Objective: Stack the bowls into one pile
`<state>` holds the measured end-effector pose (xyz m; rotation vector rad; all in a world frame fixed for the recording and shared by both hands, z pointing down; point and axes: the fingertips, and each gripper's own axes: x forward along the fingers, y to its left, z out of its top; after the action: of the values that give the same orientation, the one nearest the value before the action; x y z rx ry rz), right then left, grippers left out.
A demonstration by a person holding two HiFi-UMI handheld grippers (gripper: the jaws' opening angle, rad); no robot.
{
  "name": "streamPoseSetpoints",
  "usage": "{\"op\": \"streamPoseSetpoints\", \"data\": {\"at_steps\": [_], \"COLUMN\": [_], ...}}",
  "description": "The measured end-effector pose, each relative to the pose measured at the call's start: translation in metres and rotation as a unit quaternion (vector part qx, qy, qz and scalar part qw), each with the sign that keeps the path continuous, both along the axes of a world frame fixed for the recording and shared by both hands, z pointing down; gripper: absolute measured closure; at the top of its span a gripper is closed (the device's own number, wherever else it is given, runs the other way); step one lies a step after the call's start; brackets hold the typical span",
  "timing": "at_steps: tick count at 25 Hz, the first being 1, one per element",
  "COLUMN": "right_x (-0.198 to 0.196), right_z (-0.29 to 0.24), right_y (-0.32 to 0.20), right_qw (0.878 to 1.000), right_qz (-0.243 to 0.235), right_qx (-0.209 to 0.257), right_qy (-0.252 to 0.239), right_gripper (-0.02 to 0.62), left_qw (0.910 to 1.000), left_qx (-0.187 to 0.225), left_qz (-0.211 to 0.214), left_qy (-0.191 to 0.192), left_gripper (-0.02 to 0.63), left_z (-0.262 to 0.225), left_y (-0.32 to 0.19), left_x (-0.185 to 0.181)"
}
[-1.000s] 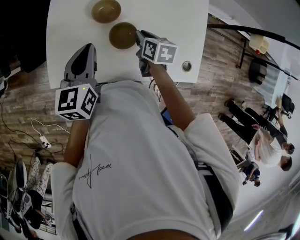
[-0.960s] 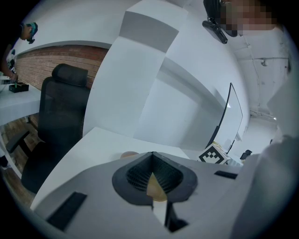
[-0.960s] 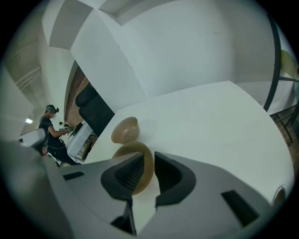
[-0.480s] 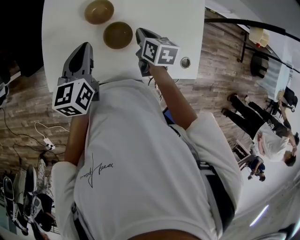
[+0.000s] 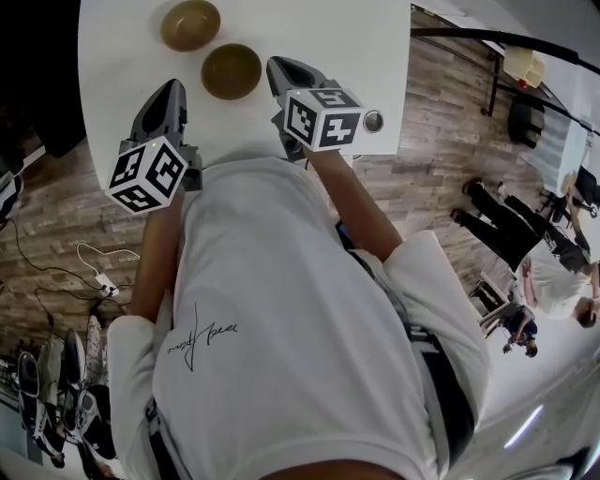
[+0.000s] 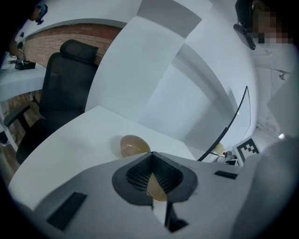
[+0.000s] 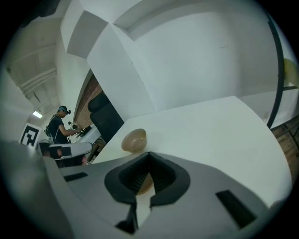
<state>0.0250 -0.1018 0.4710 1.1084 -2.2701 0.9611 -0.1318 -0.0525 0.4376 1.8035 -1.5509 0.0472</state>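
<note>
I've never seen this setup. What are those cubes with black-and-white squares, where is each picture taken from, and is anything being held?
No robot: a person holds a claw tool in each hand; the patterned cubes are part of those tools. One picture comes from a camera on the person's head, looking down; the other two cameras ride on the left claw and right claw, looking along their jaws. On the white table sit a near bowl and a far bowl, both brown, not yet stacked. Both claws are shut and empty.
</note>
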Motion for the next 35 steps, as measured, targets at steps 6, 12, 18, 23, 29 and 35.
{"op": "streamPoseSetpoints", "data": {"at_steps": [6,12,18,23,29,35], "right_x": [-0.006,-0.006,-0.007,-0.005,0.006,0.004], "right_z": [-0.006,-0.008,-0.009,-0.004,-0.001,0.003], "right_y": [0.008,0.011,0.015,0.016,0.010,0.011], "right_qw": [0.999,0.998,0.998,0.997,0.998,0.998], "right_qz": [-0.035,-0.047,-0.058,-0.064,-0.053,-0.054], "right_qx": [0.023,0.022,0.027,0.026,0.022,0.017], "right_qy": [0.022,0.022,0.026,0.032,0.037,0.037], "right_gripper": [0.584,0.584,0.584,0.584,0.584,0.584], "left_qw": [0.9997,0.9982,0.9945,0.9898,0.9865,0.9780], "left_qx": [-0.021,-0.043,-0.070,-0.081,-0.089,-0.093], "left_qz": [-0.015,-0.035,-0.060,-0.083,-0.096,-0.115], "left_qy": [0.000,0.022,0.049,0.083,0.099,0.147], "left_gripper": [0.600,0.600,0.600,0.600,0.600,0.594], "left_z": [0.018,0.035,0.052,0.061,0.068,0.075], "left_y": [-0.006,-0.016,-0.022,-0.029,-0.037,-0.043], "left_x": [-0.003,-0.005,-0.009,-0.013,-0.013,-0.016]}}
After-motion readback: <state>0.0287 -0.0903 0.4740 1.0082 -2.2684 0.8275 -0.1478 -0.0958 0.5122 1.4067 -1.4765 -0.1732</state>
